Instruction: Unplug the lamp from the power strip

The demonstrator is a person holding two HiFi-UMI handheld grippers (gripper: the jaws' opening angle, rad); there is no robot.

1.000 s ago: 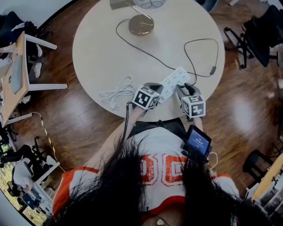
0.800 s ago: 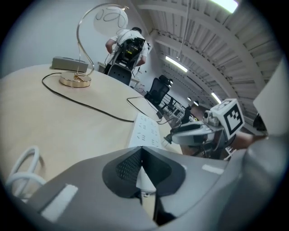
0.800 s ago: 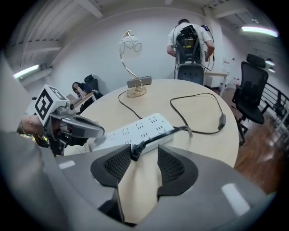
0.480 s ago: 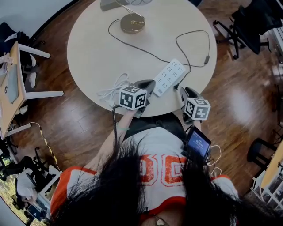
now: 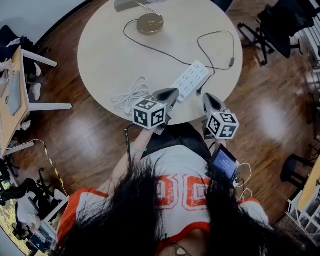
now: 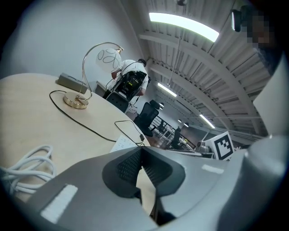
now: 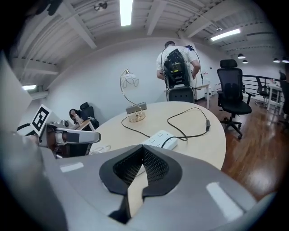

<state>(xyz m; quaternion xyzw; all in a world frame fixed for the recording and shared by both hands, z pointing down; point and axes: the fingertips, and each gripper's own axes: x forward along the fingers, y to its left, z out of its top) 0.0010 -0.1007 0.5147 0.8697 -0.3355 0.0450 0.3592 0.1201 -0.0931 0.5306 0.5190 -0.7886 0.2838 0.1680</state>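
Observation:
The white power strip (image 5: 190, 80) lies near the front edge of the round table (image 5: 110, 55). A black cord (image 5: 165, 52) runs from it to the lamp's gold base (image 5: 150, 23), and loops past an inline switch (image 5: 231, 63). My left gripper (image 5: 172, 91) is just short of the strip's near end, shut on nothing. My right gripper (image 5: 207, 96) is at the table edge right of the strip, also shut and empty. The right gripper view shows the strip (image 7: 161, 139) with the cord's plug in it and the lamp (image 7: 131, 97) behind. The left gripper view shows the lamp (image 6: 88, 81) too.
A coiled white cable (image 5: 131, 96) lies on the table left of my left gripper. A grey box (image 5: 127, 4) sits by the lamp. Office chairs (image 5: 280, 25) stand on the wood floor to the right. A person (image 7: 176, 67) stands beyond the table.
Both grippers have drawn back a little from the power strip toward the table's near edge. The strip and cord lie as before.

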